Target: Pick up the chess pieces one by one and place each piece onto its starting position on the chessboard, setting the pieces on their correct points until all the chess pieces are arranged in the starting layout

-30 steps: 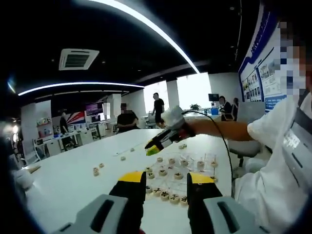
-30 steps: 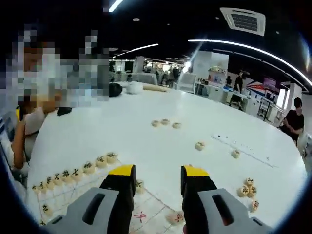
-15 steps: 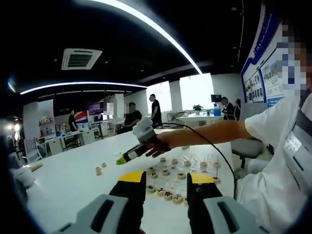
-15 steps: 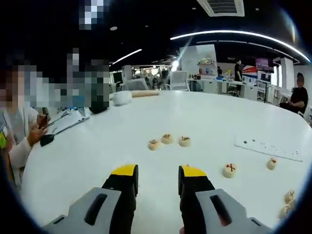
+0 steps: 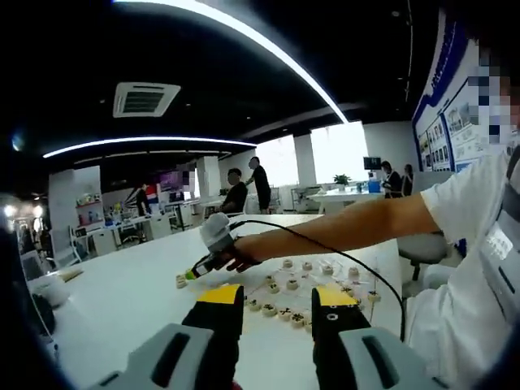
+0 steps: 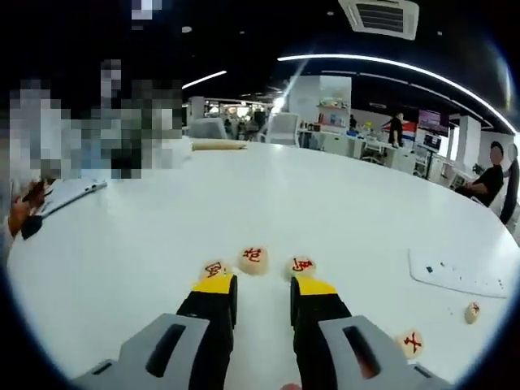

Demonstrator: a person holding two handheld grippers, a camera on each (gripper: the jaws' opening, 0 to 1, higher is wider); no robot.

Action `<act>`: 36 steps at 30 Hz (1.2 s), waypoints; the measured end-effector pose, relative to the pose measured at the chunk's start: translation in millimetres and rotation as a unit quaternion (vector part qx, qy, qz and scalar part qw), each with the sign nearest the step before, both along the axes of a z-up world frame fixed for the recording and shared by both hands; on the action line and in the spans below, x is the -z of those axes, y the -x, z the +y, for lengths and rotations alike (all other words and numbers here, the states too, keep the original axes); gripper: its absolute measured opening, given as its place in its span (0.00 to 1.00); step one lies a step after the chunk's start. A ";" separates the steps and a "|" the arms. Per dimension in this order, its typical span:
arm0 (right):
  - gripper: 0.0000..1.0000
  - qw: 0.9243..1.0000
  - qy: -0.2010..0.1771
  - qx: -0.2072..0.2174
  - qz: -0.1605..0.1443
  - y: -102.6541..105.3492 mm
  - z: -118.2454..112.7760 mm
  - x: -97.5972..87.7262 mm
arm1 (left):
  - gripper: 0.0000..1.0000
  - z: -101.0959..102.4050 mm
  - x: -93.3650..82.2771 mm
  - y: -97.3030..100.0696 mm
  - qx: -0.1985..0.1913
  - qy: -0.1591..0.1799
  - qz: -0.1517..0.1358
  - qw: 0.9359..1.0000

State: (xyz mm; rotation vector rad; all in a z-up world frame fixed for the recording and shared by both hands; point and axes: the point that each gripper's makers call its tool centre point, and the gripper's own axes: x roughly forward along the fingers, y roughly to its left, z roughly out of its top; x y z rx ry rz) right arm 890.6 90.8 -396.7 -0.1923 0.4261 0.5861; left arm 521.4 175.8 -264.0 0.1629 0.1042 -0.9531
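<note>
White and glossy, the broad round bench (image 6: pixel 341 219) carries everything. On its near edge, in the left gripper view, rows of pale round wooden chess pieces (image 5: pixel 280 307) already stand on the transparent chessboard sheet (image 5: pixel 341 280). The right hand-held gripper (image 6: pixel 262 284), jaws parted and empty, has swung out from the board and now closes on three loose red-marked discs (image 6: pixel 253 260), one sitting between its tips: a pickup looks imminent. The left hand-held gripper (image 5: pixel 276 296) hangs open, empty.

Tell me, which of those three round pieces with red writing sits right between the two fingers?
The middle piece of the row lines up with the gap between the right gripper fingers; its neighbours sit just behind each yellow fingertip.
</note>
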 end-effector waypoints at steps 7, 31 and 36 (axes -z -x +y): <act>0.31 1.000 -0.003 0.009 0.004 -20.1 8.1 6.5 | 0.34 19.1 -8.5 -9.6 -0.033 0.021 -0.001 0.999; 0.19 0.998 -0.028 -0.056 -0.017 54.6 -18.6 -48.7 | 0.33 8.1 -13.7 1.2 -0.008 0.029 -0.010 1.000; 0.19 0.995 -0.032 -0.088 -0.025 116.6 -54.3 -58.5 | 0.33 3.5 -11.4 1.8 -0.008 0.022 -0.008 1.000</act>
